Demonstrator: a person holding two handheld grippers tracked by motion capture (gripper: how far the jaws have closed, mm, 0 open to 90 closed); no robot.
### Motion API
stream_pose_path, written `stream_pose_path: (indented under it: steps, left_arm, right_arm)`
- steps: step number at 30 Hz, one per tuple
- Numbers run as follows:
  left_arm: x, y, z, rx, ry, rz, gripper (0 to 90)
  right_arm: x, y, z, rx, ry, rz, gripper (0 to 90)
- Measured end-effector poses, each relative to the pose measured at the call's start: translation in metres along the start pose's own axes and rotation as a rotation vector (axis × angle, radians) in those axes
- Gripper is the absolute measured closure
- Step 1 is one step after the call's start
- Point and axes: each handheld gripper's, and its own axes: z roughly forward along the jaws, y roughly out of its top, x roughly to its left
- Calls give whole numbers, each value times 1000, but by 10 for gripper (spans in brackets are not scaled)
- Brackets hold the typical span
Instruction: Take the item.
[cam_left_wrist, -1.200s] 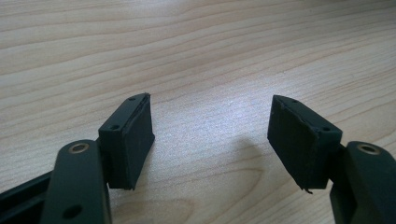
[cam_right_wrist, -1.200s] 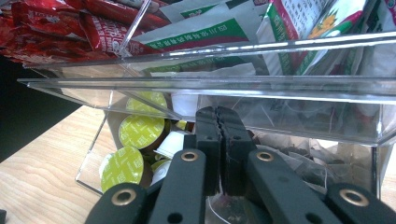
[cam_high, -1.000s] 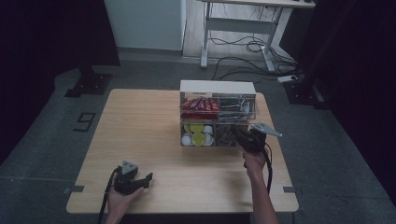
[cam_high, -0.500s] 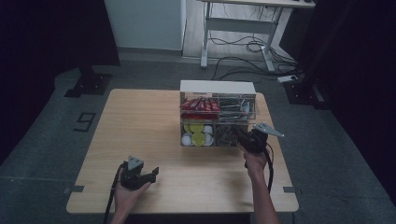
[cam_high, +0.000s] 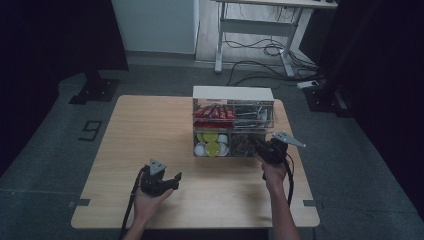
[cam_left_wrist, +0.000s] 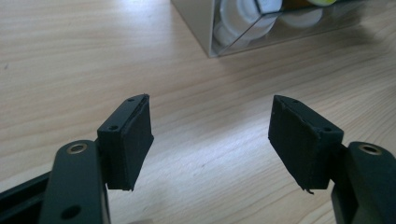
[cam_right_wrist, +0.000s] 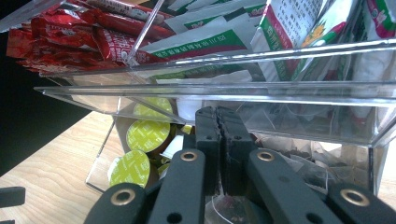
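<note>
Close to the person, the left gripper (cam_high: 172, 181) hangs a little above the bare wooden table (cam_high: 150, 130), held in the left hand (cam_high: 147, 200), and its two black pads (cam_left_wrist: 133, 140) stand apart with nothing between them. Nothing lies on the wood between it and the clear box (cam_high: 233, 129), which sits farther along the table toward the back edge. The right gripper (cam_high: 254, 142) is at the front of that box, low on its right side, and its jaws are pressed tight together; I cannot tell if they pinch anything. Right in front of them is the clear shelf edge (cam_right_wrist: 233, 91) of the box. In the bottom left part of the box sit small cups with yellow-green lids (cam_right_wrist: 147, 135). In the top left part are red packets (cam_right_wrist: 70, 39), and next to them are white and green packets (cam_right_wrist: 289, 32). Behind the table, on the grey floor, stand a white desk frame (cam_high: 255, 30) and some black cables (cam_high: 260, 55).
</note>
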Motion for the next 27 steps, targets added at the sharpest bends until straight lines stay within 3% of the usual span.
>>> stream_pose_path:
  steps: [13, 17, 23, 27]
  left_arm:
    - [-32, 27, 13, -17, -57, -7, 306]
    - [-47, 35, 21, -21, -59, 23, 306]
    - [-53, 41, 24, -29, -57, 38, 308]
    - [-51, 46, 25, -44, -51, 26, 312]
  right_arm:
    - [-2, 1, 0, 2, -5, -12, 873]
    - [-2, 0, -1, 2, -4, -14, 873]
    - [-2, 1, -2, -1, -3, -6, 873]
    - [-2, 1, -3, -3, 0, -6, 873]
